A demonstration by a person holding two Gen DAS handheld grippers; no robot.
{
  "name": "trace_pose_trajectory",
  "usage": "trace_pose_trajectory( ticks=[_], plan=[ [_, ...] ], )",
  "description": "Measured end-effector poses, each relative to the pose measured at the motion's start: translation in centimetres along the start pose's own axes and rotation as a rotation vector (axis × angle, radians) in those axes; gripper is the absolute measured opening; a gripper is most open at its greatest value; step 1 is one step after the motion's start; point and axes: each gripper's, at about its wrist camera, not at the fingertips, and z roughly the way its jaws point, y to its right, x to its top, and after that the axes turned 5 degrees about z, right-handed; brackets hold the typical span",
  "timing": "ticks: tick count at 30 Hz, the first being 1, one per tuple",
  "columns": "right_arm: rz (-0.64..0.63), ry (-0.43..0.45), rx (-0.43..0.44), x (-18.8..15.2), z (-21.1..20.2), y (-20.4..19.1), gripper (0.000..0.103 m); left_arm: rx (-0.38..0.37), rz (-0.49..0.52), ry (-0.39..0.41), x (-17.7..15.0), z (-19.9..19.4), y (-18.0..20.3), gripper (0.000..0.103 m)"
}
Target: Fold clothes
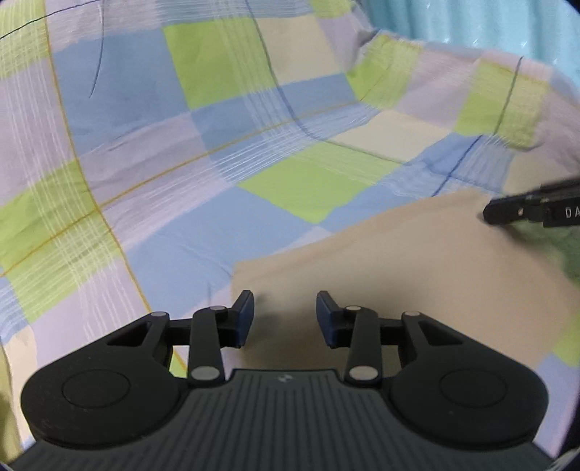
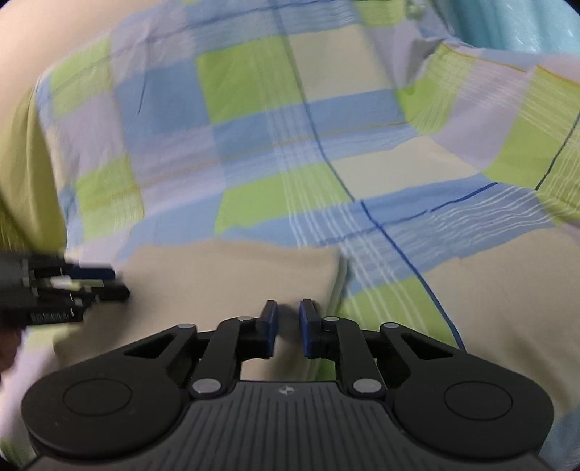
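Note:
A beige folded garment (image 1: pixel 398 261) lies flat on the checked bedsheet (image 1: pixel 181 145). My left gripper (image 1: pixel 285 319) is open and empty, its fingertips over the garment's near left edge. In the right wrist view the same garment (image 2: pixel 224 275) lies ahead. My right gripper (image 2: pixel 289 326) hovers over its right side with the jaws a narrow gap apart and nothing between them. The right gripper shows at the right edge of the left wrist view (image 1: pixel 536 210). The left gripper shows blurred at the left edge of the right wrist view (image 2: pixel 72 290).
The bed is covered with a blue, green, lilac and cream checked sheet (image 2: pixel 290 145), wrinkled at the far right. A turquoise curtain (image 1: pixel 489 21) hangs behind the bed. Another cream patch of cloth (image 2: pixel 507 308) lies to the right.

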Motion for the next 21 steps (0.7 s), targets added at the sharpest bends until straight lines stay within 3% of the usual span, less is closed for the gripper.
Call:
trace_pose_trajectory(
  ticks=[3, 6, 10, 11, 12, 16, 19, 21],
  plan=[
    [-0.037, -0.033, -0.033, 1.5, 2.1, 0.1, 0.017, 0.005, -0.007, -0.017, -0.2, 1.1, -0.7, 0.036],
    [-0.023, -0.037, -0.053, 2.3, 3.5, 1.1, 0.0, 0.024, -0.032, -0.024, -0.1, 1.5, -1.7, 0.037],
    [0.012, -0.002, -0.078, 3.2, 3.7, 2.2, 0.0, 0.066, -0.062, -0.011, 0.3, 1.5, -2.3, 0.031],
    [0.011, 0.016, -0.1, 3.2, 3.5, 2.2, 0.004, 0.062, -0.058, 0.016, 0.6, 1.1, -2.0, 0.031],
    [0.008, 0.034, -0.119, 3.2, 3.3, 2.1, 0.019, 0.044, -0.053, 0.042, 0.9, 0.8, -1.6, 0.031],
    [-0.068, 0.081, -0.047, 3.1, 1.9, -0.2, 0.019, -0.038, -0.027, 0.102, 2.2, 0.7, 0.8, 0.031],
    [-0.117, 0.026, -0.014, 2.6, 3.2, -1.8, 0.018, -0.121, -0.028, 0.095, 3.5, 2.0, 2.7, 0.031],
    [-0.109, -0.016, -0.051, 2.4, 4.2, -1.4, 0.014, -0.153, 0.002, 0.094, 4.3, 2.5, 4.1, 0.031]
  ],
)
